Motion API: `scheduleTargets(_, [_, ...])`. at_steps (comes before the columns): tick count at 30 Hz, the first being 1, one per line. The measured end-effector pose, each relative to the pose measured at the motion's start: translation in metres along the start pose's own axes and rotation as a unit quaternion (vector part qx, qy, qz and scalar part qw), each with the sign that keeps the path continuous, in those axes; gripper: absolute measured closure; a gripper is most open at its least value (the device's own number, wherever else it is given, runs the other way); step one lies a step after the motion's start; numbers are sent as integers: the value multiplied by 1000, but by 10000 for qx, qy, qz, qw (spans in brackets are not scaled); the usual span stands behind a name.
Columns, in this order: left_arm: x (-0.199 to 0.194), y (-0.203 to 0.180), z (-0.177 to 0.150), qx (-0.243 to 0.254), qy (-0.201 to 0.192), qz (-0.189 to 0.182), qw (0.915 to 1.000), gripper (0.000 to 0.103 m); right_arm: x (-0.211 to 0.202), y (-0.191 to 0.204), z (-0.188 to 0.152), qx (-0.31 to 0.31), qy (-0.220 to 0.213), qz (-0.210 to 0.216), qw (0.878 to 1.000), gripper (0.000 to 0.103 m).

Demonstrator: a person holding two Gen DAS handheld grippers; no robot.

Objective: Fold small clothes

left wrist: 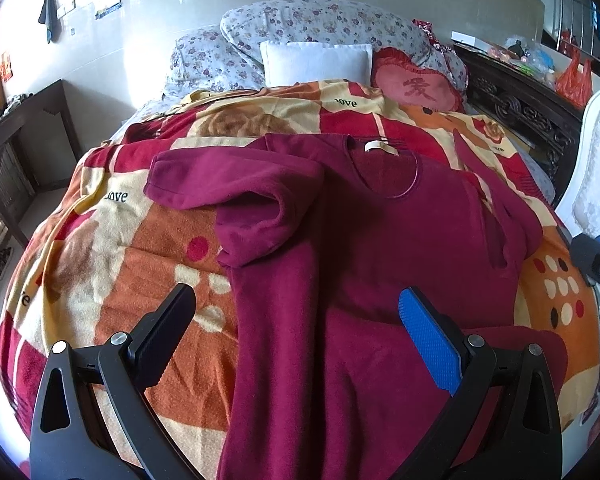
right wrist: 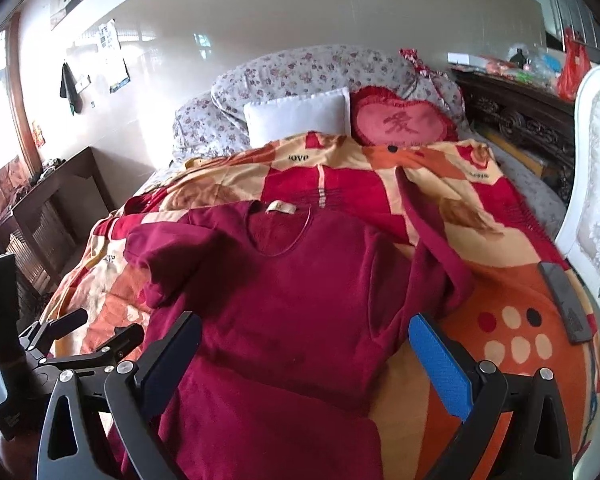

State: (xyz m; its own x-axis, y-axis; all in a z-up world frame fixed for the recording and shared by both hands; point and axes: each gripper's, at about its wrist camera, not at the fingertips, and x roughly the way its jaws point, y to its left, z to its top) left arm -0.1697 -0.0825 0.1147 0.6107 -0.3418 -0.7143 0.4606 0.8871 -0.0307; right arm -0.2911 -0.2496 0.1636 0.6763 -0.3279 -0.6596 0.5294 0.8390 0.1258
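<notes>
A dark red fleece top lies front up on the bed, collar and white label at the far end. Its left sleeve is bent across the shoulder; the right sleeve trails off toward the far right. My left gripper hovers open above the top's lower left part, holding nothing. My right gripper hangs open over the top's lower middle, empty too. The right gripper's body shows at the right edge of the left wrist view, and the left gripper shows at the left of the right wrist view.
A red, orange and cream blanket covers the bed. At the head lie a white pillow, a heart cushion and floral bedding. A dark flat object rests on the blanket's right side. A white chair stands right, a dark cabinet left.
</notes>
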Motion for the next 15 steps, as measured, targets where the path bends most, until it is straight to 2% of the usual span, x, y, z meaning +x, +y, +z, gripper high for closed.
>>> scheduleTargets(9, [4, -3, 2, 36, 63, -14, 10000, 1, 14, 1, -2, -56, 152, -248, 9996, 0])
scheduleTargets(15, [5, -5, 4, 44, 66, -14, 10000, 1, 23, -5, -3, 15, 298, -227, 9993, 0])
